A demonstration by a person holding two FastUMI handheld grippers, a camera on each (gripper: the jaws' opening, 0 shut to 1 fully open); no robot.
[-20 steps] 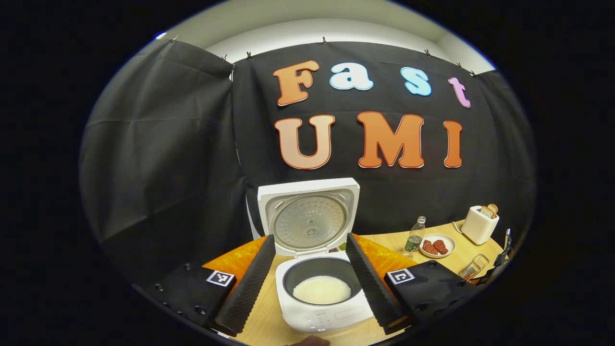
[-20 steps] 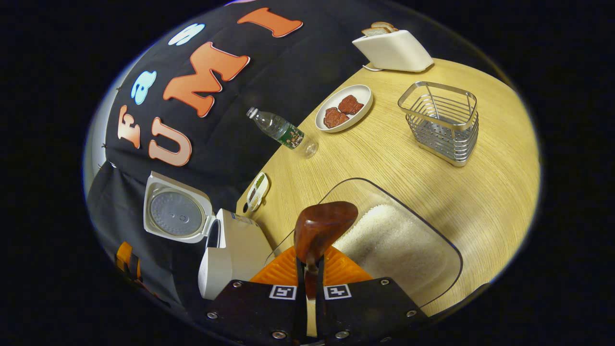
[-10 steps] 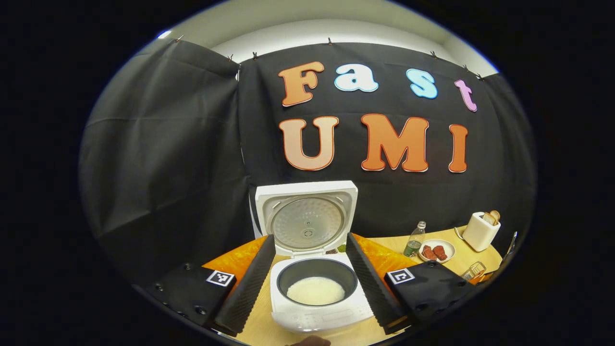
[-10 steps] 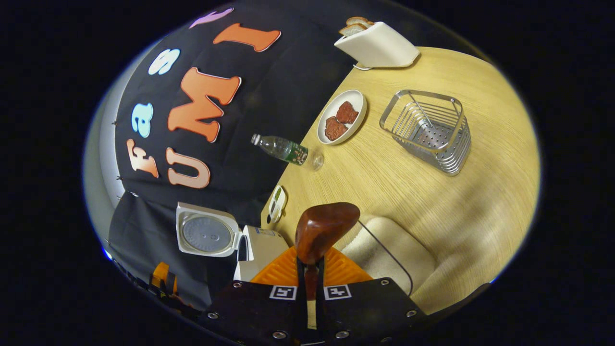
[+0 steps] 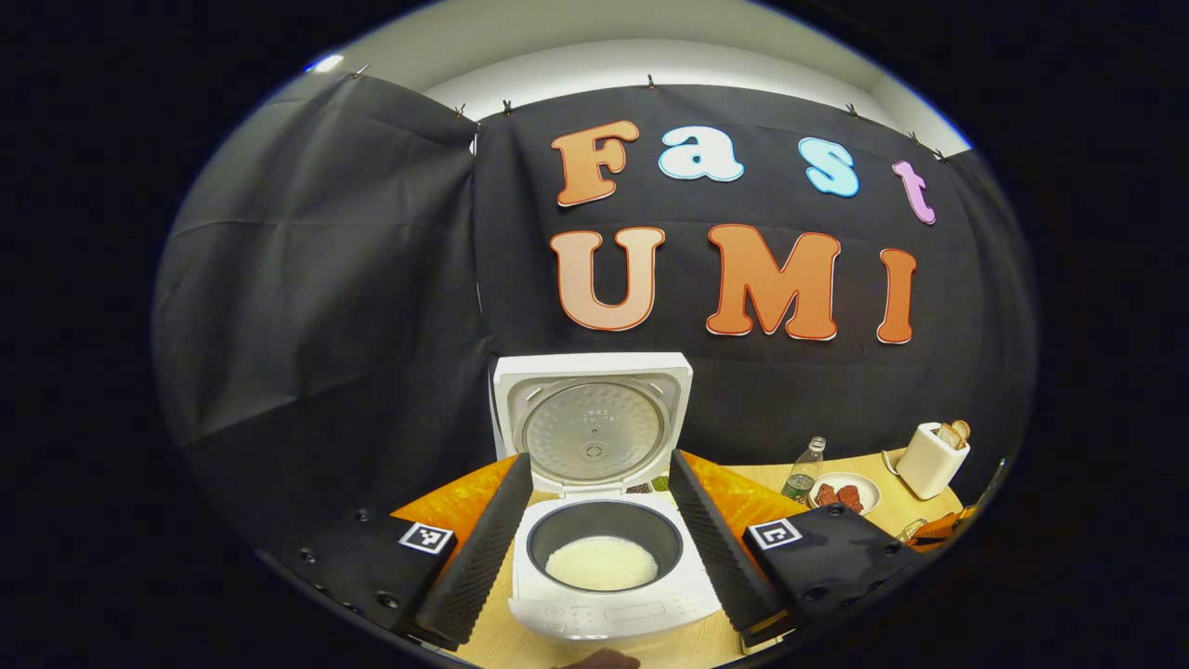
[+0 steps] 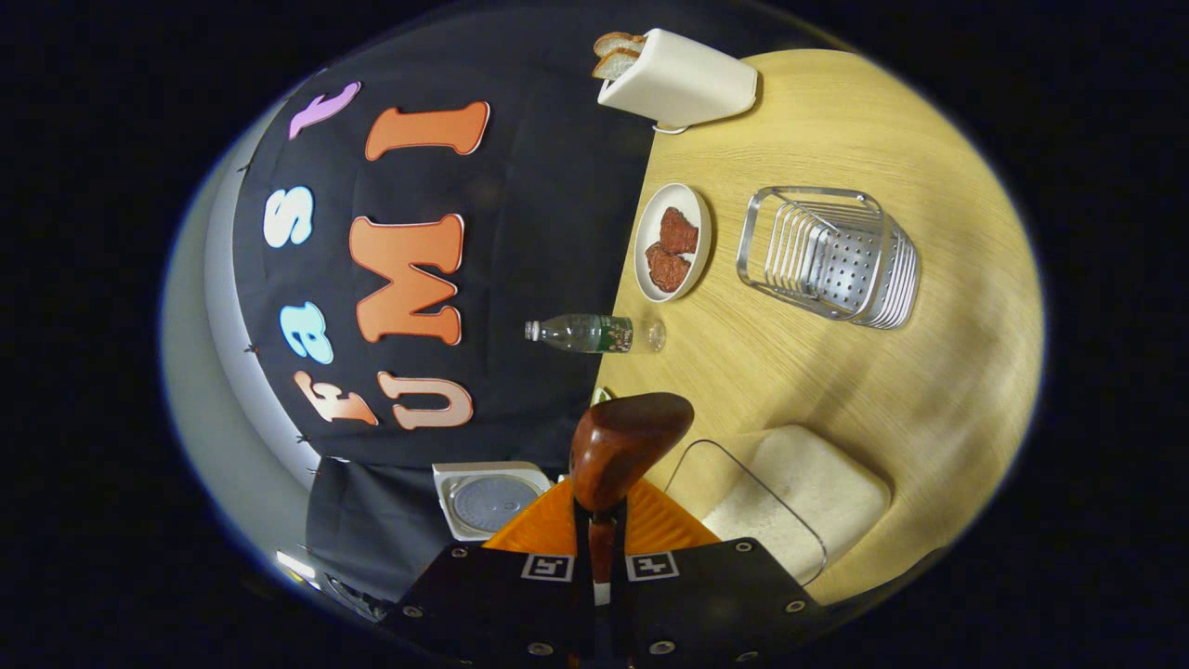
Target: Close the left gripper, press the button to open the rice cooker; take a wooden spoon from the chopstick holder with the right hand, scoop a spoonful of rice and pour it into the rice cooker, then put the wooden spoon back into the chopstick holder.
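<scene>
1. My left gripper (image 5: 599,557) hangs released, its two ridged fingers spread wide to either side of the rice cooker (image 5: 608,581).
2. The rice cooker stands on the wooden table (image 5: 697,646) with its lid (image 5: 593,429) upright; white rice (image 5: 601,563) lies in the dark inner pot.
3. Right gripper view: my right gripper (image 6: 601,548) is clenched on the handle of the wooden spoon (image 6: 624,448), whose bowl points forward.
4. Just right of the spoon, a clear container of rice (image 6: 799,497) rests on the table.
5. Farther off stand a bottle (image 6: 594,334), a plate (image 6: 674,243) and the wire chopstick holder (image 6: 829,257), near a toaster (image 6: 676,80).
</scene>
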